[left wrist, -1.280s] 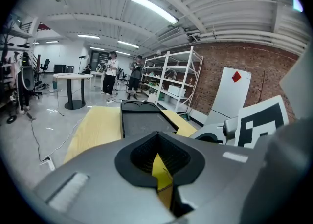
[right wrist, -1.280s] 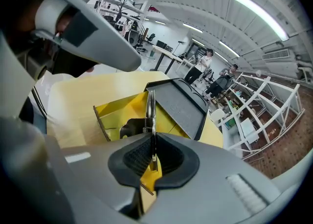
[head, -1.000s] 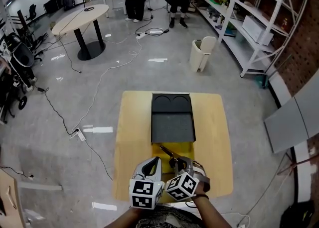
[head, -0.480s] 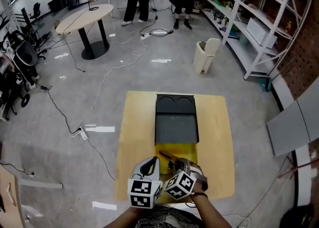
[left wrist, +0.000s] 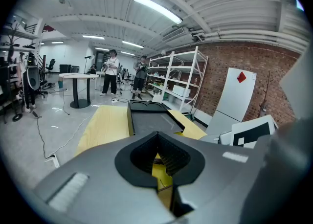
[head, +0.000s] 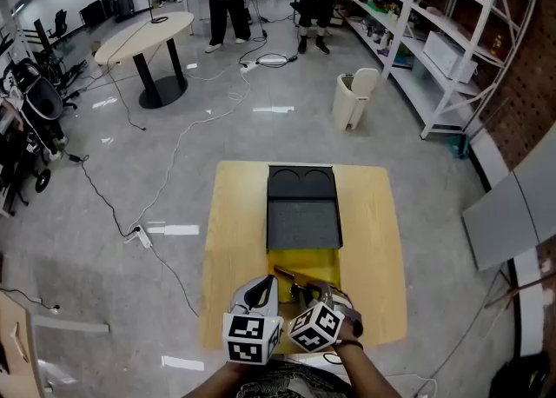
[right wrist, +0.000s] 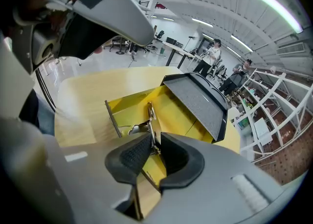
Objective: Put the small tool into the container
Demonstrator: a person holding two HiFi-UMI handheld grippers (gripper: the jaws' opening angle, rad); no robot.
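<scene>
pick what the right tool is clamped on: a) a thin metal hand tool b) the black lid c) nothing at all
a: in the right gripper view the right tool has its jaws closed on the thin metal hand tool, with the yellow container behind it.

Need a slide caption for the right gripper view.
Right gripper shut on a small metal tool, at the open yellow box on the wooden table.

Matt wood table [head: 233,240], grainy matt-black tray [head: 302,222], smooth plastic container [right wrist: 180,113] — shiny metal small tool [right wrist: 149,115], glossy floor [head: 287,135].
</scene>
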